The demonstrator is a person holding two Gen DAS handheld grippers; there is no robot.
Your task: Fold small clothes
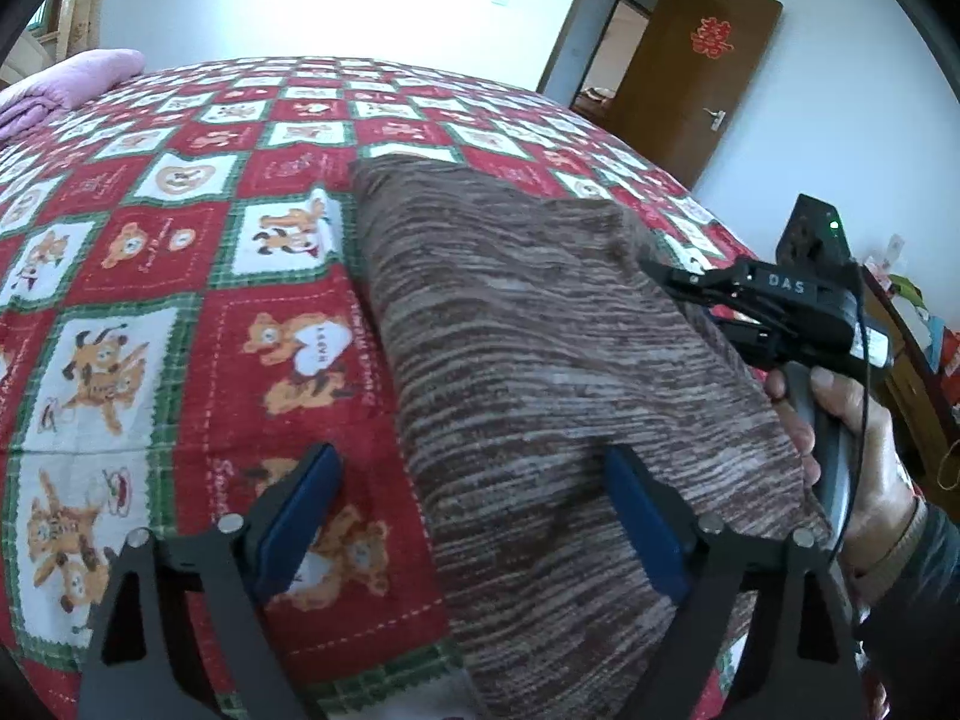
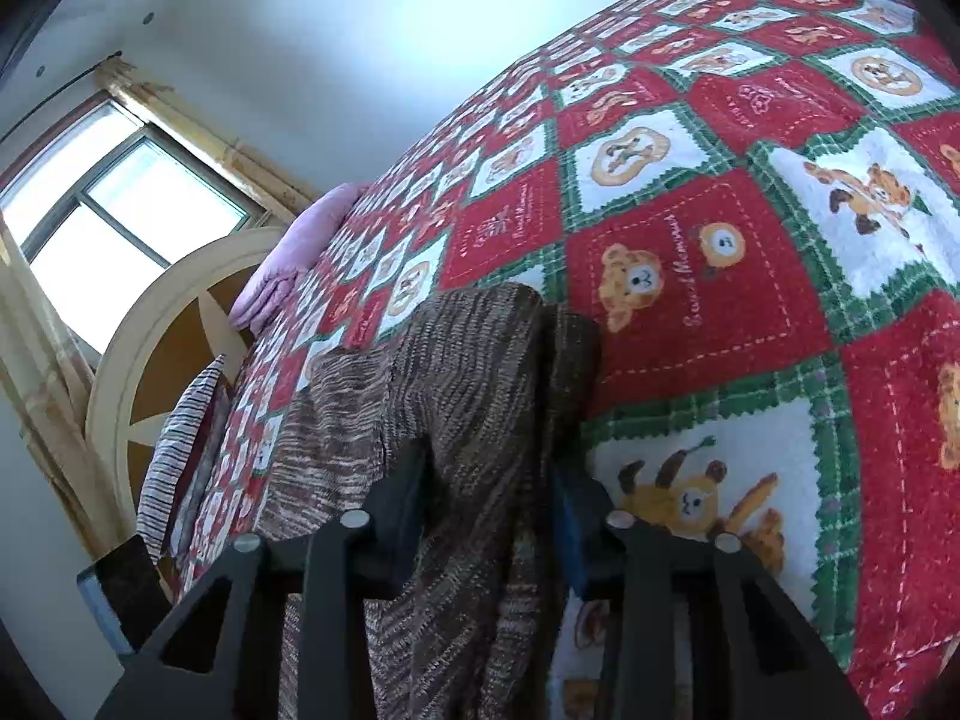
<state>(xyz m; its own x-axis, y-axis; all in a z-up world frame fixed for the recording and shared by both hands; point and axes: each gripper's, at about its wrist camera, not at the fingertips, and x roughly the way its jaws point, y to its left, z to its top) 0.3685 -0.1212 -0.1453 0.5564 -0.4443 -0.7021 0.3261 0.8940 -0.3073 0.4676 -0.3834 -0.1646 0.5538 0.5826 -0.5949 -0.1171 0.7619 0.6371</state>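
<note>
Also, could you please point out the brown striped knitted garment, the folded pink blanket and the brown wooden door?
Brown striped knitted garment (image 1: pixel 528 324): left wrist view, middle of its top panel.
Folded pink blanket (image 1: pixel 66 84): left wrist view, its upper fold.
Brown wooden door (image 1: pixel 696 102): left wrist view, centre of the panel.

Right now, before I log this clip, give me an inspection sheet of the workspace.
Surface: bed under a red, white and green teddy-bear quilt.
Job's things: one brown striped knit garment, lying on the quilt.
Clutter: pink folded bedding at the far end; striped pillow at the bed's side.
Grippers: left gripper open, one finger over the garment; right gripper closed on the garment's edge.
Cables: black cable on the right gripper's handle.
Surroundings: open brown door, window, white walls.
</note>
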